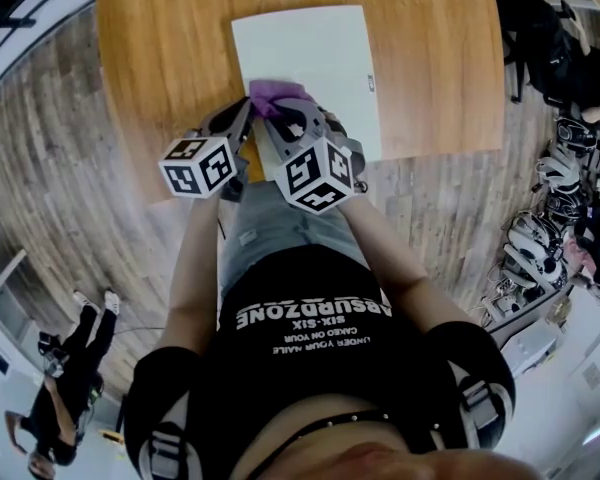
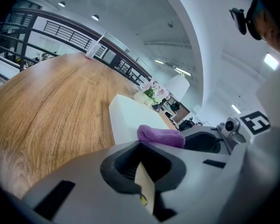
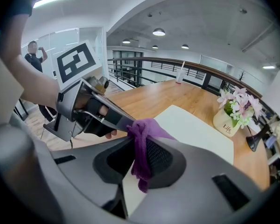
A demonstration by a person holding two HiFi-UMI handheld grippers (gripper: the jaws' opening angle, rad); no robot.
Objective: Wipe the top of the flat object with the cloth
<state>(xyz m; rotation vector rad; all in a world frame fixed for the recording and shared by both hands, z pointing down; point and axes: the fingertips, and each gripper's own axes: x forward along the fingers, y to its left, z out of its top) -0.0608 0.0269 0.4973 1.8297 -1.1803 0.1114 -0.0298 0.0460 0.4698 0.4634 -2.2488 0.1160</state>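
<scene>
Right gripper (image 3: 139, 141): pinching the purple cloth (image 1: 272, 95) between tongs pressed together on a bunched fold, with a loose tail of it hanging down in the gap behind the tips.

Purple cloth: sitting at the near edge of the flat white object (image 1: 315, 63), touching its top surface.

Flat white object: lying flat on the wooden table (image 1: 160, 58), near the person's side, with its long sides running away from the person.

Left gripper (image 2: 141, 148): hovering just beside the right gripper at the object's near left corner, tongs drawn together to a narrow pale slit, gripping nothing visible, tip reaching the cloth's edge.

Flower pot (image 3: 228, 118): standing on the table beyond the object's far end, carrying pink blossoms.

Plank floor (image 1: 60, 188): surrounding the table, with a second person (image 1: 65, 368) standing well apart from it.
</scene>
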